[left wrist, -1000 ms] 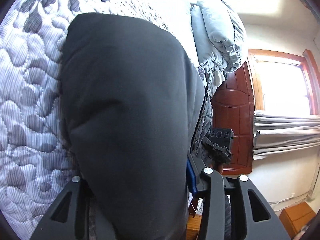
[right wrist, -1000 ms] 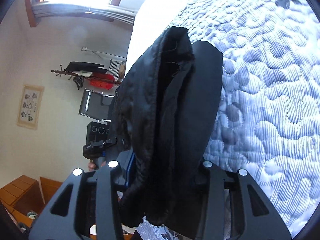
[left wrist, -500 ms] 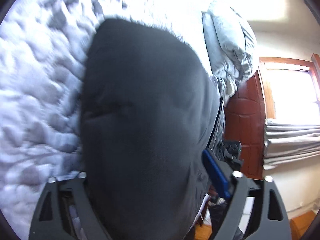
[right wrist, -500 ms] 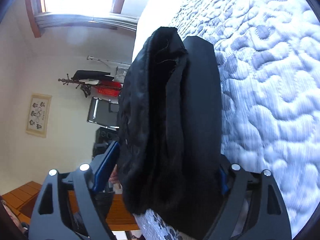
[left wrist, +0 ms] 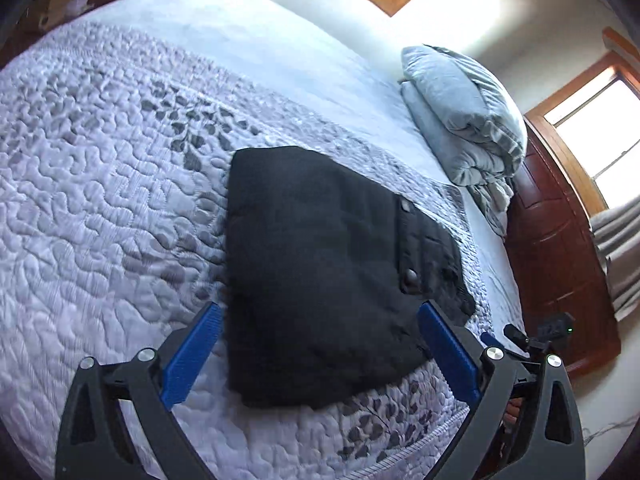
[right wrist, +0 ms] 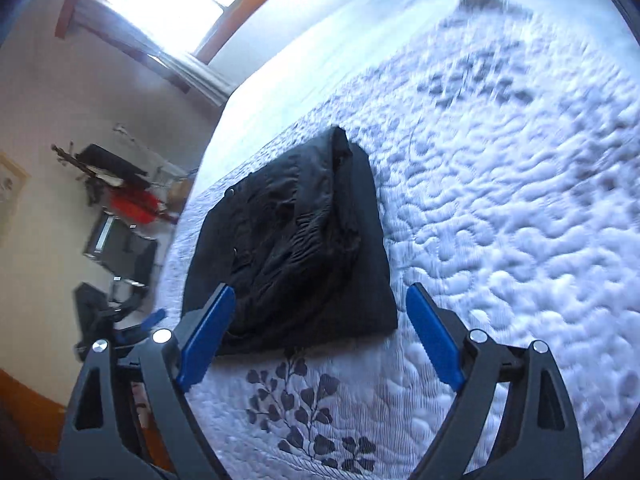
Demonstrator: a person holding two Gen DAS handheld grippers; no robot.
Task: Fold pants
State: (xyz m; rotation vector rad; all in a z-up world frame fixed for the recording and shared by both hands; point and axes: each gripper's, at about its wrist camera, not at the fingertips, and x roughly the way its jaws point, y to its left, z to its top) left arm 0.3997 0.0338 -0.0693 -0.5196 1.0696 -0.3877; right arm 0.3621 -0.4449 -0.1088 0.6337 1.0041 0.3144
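Observation:
The black pants [left wrist: 320,260] lie folded into a thick rectangle on the quilted bed [left wrist: 100,200], near its front edge. A buttoned pocket faces up on the pants' right part in the left wrist view. My left gripper [left wrist: 320,312] hovers above their near end, jaws wide and still opening, blue pads [left wrist: 192,360] clear of the cloth. In the right wrist view the pants [right wrist: 296,240] show a rumpled waistband on top. My right gripper [right wrist: 320,290] hangs over their near edge, jaws also opening, holding nothing.
A folded grey duvet [left wrist: 460,120] sits at the far right of the bed. Beyond it stands a dark wooden panel [left wrist: 560,260]. A rack with red and black items [right wrist: 132,204] and a dark chair [right wrist: 120,248] stand by the wall, off the bed's left side.
Both grippers let go of the pants, opened wide and rose back from them. The pants now lie flat on the quilt instead of filling the jaws.

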